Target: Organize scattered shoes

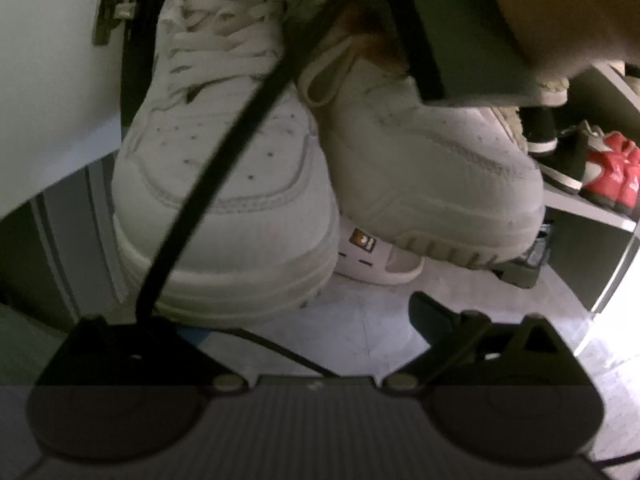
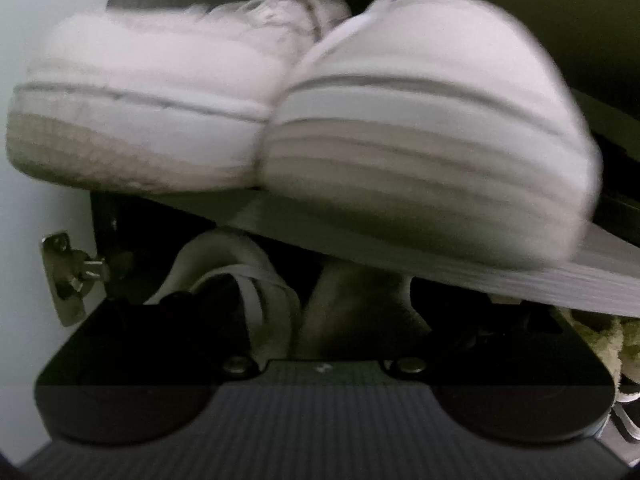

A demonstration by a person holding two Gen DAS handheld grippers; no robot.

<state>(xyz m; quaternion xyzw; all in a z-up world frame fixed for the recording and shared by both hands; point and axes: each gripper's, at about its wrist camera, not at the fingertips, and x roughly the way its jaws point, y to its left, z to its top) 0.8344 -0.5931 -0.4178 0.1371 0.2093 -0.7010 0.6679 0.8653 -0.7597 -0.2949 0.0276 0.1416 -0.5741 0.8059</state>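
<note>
Two white sneakers (image 1: 224, 168) fill centre frame in the left view, toes toward camera. Left claw (image 1: 304, 320): state hard to tell, fingers hidden. Right view: two blurred white sneakers (image 2: 432, 128) on shelf (image 2: 520, 276); right claw (image 2: 320, 344) wide, empty.

both wrist views very near the white sneakers (image 1: 224, 152) (image 2: 420, 120), right one lower, facing the cabinet

Black left gripper (image 1: 312, 312), ribbed grey housing; brass screws
</note>
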